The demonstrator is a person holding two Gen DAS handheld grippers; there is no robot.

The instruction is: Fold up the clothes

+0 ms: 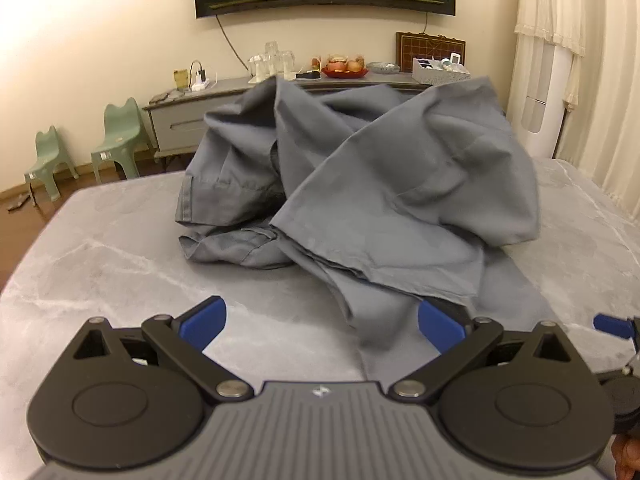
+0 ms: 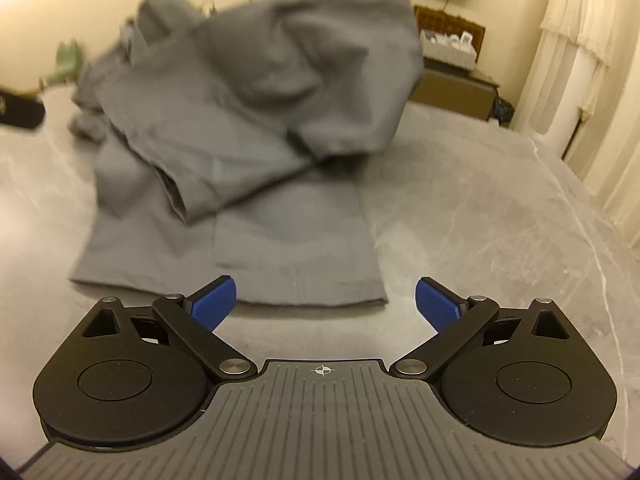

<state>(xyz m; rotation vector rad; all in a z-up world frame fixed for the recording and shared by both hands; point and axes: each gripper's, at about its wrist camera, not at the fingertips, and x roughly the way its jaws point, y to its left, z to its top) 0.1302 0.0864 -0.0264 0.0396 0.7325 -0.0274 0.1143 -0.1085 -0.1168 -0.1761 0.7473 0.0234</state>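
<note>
1. Here, a grey garment (image 1: 360, 176) lies heaped in the middle of a grey marbled table (image 1: 100, 248), bunched high at the far side with folds piled over one another.
2. Its near part lies flat on the table (the right wrist view shows this best), ending in a straight hem (image 2: 312, 300) just ahead of the right gripper.
3. The left gripper (image 1: 322, 320) stands wide, its blue pads (image 1: 204, 320) far apart; nothing is pinched, though a loose fold of the cloth reaches down between them.
4. The right gripper (image 2: 325, 300) stands wide too, with its blue fingertips (image 2: 436, 302) on either side of the hem's edge, neither pressing on it.
5. A bit of the right gripper's blue pad shows at the right edge of the left wrist view, so the two tools sit near each other.
6. Behind the table runs a grey sideboard (image 1: 180, 116) with glassware (image 1: 272, 60), a red fruit dish (image 1: 344, 69) and a small box (image 1: 440, 70).
7. Two green child chairs (image 1: 116, 136) stand on the floor to the left, and pale curtains (image 1: 560, 40) hang at the right.
</note>
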